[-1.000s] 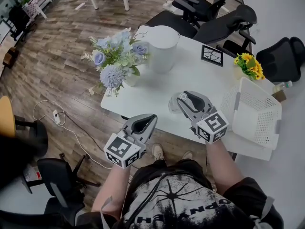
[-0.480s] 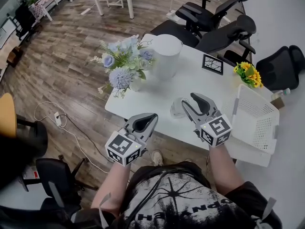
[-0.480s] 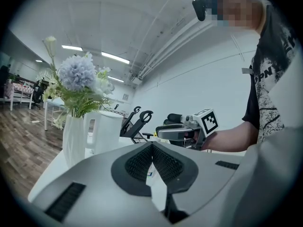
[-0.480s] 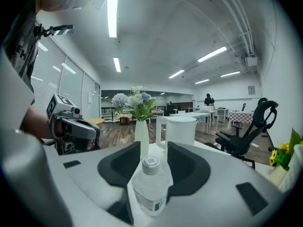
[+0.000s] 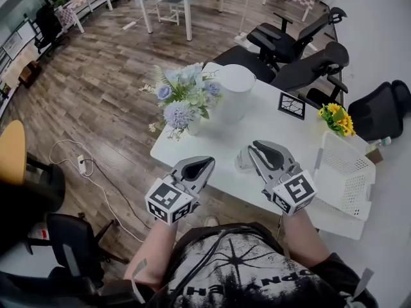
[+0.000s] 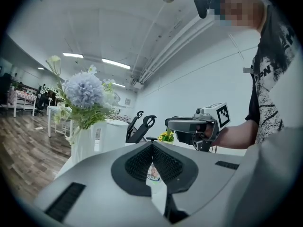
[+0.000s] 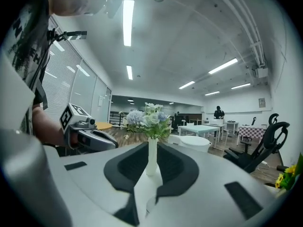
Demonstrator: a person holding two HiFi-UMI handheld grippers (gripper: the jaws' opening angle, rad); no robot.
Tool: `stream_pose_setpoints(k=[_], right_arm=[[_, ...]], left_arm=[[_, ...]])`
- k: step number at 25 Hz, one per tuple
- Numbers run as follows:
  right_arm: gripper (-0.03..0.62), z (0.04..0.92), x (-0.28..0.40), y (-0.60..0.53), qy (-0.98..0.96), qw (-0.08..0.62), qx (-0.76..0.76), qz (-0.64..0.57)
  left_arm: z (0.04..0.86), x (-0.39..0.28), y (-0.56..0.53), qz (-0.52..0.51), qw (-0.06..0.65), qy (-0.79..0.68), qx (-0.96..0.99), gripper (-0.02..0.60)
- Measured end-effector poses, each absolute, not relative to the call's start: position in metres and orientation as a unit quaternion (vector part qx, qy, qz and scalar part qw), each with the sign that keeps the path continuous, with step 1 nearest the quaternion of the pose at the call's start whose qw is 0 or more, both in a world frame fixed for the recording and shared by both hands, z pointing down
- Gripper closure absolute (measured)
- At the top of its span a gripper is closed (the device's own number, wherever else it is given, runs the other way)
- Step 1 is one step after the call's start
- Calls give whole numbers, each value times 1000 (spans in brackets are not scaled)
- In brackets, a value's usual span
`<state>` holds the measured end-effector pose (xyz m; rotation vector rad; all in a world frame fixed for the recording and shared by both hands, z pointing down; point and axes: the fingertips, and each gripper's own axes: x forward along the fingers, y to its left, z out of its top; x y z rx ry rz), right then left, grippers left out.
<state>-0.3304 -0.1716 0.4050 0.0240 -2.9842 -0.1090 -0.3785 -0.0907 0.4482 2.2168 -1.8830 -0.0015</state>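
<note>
The left gripper [image 5: 209, 163] is held at the near edge of the white table [image 5: 225, 136], its 2 jaws closed together at the tips with nothing gripped. The right gripper [image 5: 260, 147] is held slightly apart and empty. The clear plastic water bottle [image 5: 243, 161] is seen lying just beside its left side, between both grippers.

— Head view?
— High up, looking steeply down over the white table [image 5: 263, 117].
— Gripper views?
— Low, at tabletop height, looking across toward each other. All three share the vase of flowers [image 5: 185, 104].
</note>
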Motion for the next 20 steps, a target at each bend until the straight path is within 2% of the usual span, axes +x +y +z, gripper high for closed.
stream_pose_setpoints(k=[4, 20], right_arm=[[559, 404, -337, -163, -997, 72, -15, -30], [571, 420, -340, -150, -995, 91, -21, -41]], left_arm=[[440, -388, -89, 0, 105, -651, 752, 571], [427, -394, -84, 8, 85, -657, 749, 571]])
